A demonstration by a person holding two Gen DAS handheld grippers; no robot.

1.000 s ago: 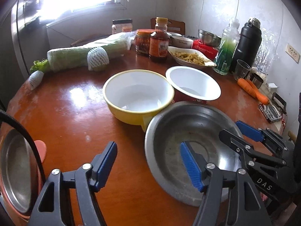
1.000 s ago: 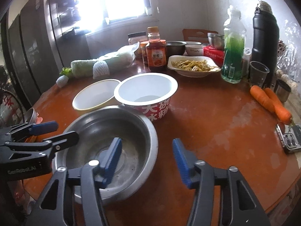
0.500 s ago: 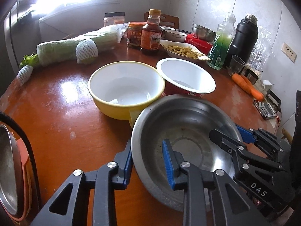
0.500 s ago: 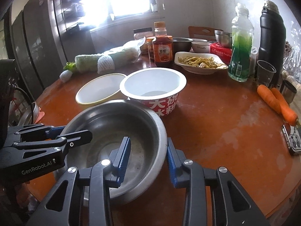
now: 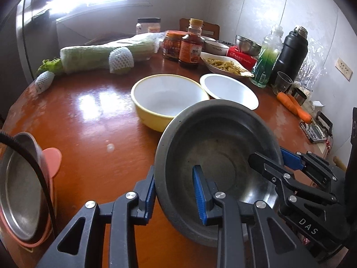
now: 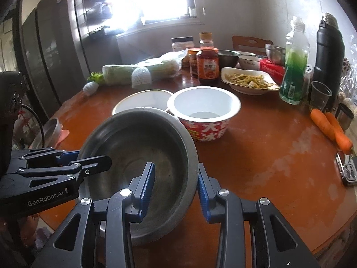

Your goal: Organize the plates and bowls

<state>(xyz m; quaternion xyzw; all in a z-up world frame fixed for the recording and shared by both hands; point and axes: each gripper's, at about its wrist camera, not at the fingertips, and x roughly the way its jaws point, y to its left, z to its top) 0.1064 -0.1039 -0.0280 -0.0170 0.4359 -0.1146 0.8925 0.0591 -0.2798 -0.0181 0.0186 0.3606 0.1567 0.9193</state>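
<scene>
Left tongs [image 5: 175, 195] and right tongs [image 6: 176, 187] — both clamped, angled downward

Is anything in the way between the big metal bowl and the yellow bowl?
Nothing visible. The metal bowl, clamped at its rim by both the left gripper and right gripper, sits right beside the yellow bowl.

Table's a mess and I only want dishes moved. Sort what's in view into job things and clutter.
Job:
steel bowl, held at its rim by left claw and right claw
yellow bowl
noodle bowl
steel plate

Clutter:
cabbage
sauce bottle
food dish
green bottle
flask
carrots
</scene>
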